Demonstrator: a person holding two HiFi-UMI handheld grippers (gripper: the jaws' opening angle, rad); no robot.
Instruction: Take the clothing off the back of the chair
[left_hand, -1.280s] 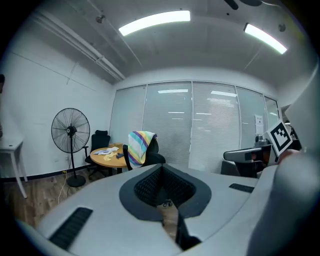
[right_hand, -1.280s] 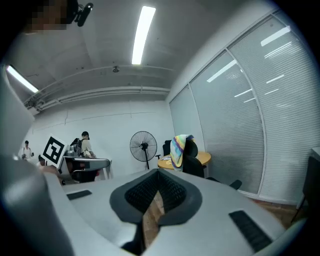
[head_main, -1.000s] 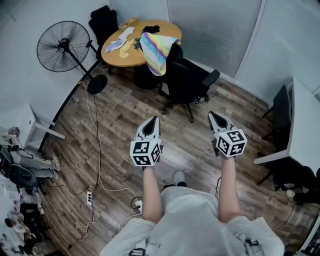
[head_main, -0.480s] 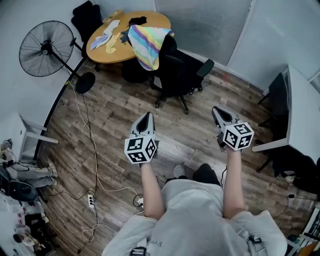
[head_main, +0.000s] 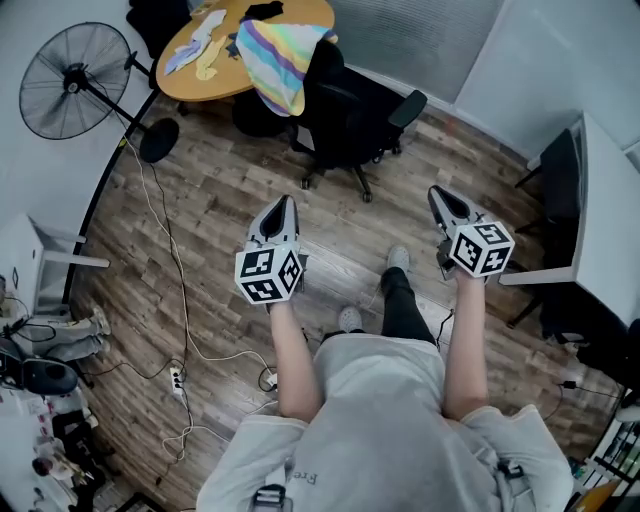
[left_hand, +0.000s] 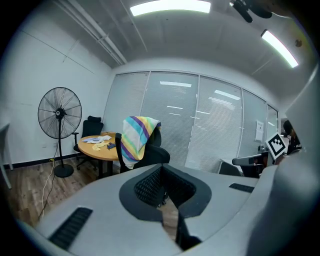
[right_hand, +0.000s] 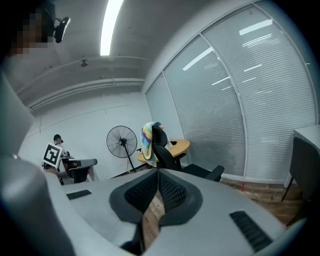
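A rainbow-striped garment (head_main: 272, 55) hangs over the back of a black office chair (head_main: 350, 115) beside a round wooden table (head_main: 235, 45). Both grippers are held out over the wooden floor, well short of the chair. My left gripper (head_main: 283, 201) is shut with nothing in it, and so is my right gripper (head_main: 437, 192). The left gripper view has the garment (left_hand: 135, 140) on the chair (left_hand: 152, 155) ahead, beyond the closed tip (left_hand: 161, 168). In the right gripper view the garment (right_hand: 148, 136) is far off, left of the closed tip (right_hand: 158, 172).
A standing fan (head_main: 70, 80) is at the left, with cables (head_main: 180, 290) and a power strip (head_main: 177, 380) trailing over the floor. A white desk (head_main: 610, 230) and a dark chair (head_main: 560, 195) stand at the right. Small items lie on the table.
The person has stepped towards the chair, one leg now forward. Chair and table have slid up and left in the head view. Both grippers stay shut and empty.
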